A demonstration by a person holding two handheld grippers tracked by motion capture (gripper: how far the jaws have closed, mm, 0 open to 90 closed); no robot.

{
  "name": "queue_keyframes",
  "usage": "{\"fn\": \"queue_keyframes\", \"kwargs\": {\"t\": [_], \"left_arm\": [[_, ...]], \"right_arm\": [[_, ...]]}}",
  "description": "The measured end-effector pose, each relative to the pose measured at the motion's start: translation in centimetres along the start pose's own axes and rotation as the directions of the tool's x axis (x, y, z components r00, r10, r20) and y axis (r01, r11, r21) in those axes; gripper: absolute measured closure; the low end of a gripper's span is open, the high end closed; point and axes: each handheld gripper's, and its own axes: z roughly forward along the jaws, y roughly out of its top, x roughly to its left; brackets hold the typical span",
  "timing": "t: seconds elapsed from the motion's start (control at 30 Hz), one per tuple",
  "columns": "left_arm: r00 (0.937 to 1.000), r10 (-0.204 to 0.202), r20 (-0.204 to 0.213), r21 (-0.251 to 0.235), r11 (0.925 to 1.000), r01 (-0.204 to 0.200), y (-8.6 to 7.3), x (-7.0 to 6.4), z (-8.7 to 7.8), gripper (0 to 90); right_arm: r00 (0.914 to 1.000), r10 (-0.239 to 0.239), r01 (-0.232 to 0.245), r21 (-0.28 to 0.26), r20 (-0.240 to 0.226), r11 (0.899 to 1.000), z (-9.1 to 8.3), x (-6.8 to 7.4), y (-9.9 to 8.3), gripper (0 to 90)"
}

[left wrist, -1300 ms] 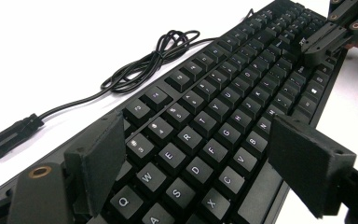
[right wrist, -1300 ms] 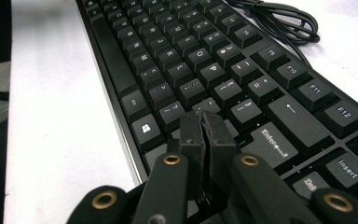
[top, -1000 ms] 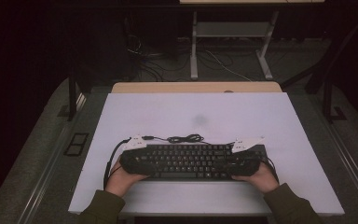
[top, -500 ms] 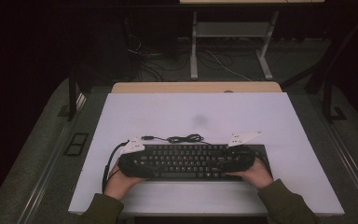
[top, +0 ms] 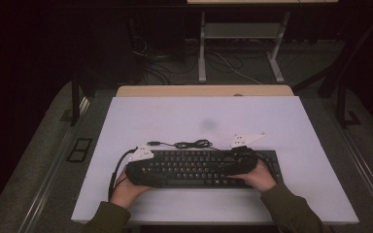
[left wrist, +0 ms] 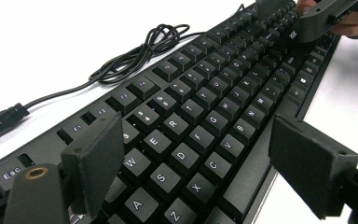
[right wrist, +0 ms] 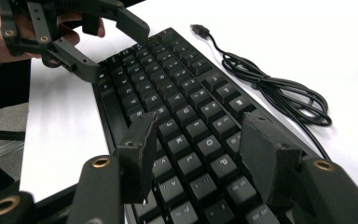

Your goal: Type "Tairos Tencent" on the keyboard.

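Note:
A black keyboard [top: 204, 167] lies flat near the front edge of the white table [top: 175, 116]. Its coiled cable [top: 189, 144] lies just behind it. My left gripper [top: 143, 170] hovers over the keyboard's left end. In the left gripper view the left gripper [left wrist: 200, 163] is open, with one jaw over the keys and the other past the keyboard's [left wrist: 205, 107] front edge. My right gripper [top: 238, 162] is over the keys right of centre. The right gripper [right wrist: 200, 158] stands open above the keyboard [right wrist: 177, 93], holding nothing.
The cable [right wrist: 270, 88] ends in a loose USB plug [right wrist: 198, 29] on the table behind the keyboard. A wooden tabletop [top: 204, 91] adjoins the far edge. Desk legs and floor cables [top: 233, 68] lie beyond. Bare white surface stretches behind and beside the keyboard.
My right gripper has moved left from the keyboard's right end to over the keys. The left gripper has barely shifted. The keyboard stays on the table.

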Motion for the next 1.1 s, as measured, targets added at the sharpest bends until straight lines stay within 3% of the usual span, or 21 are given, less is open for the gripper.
{"fn": "queue_keyframes", "kwargs": {"t": [0.5,1.1], "left_arm": [[1.0,-0.001,-0.008,0.005,1.0,0.001,-0.2,0.3,-0.1,20.8],[0.9975,0.02,-0.068,0.044,0.9989,-0.017,-0.5,1.0,-1.1,64.0]], "right_arm": [[0.9998,-0.009,0.009,0.007,-0.016,1.0,1.8,0.5,0.8,45.9],[0.9992,-0.012,0.012,0.0,-0.038,1.0,3.4,0.8,1.5,45.0]]}}
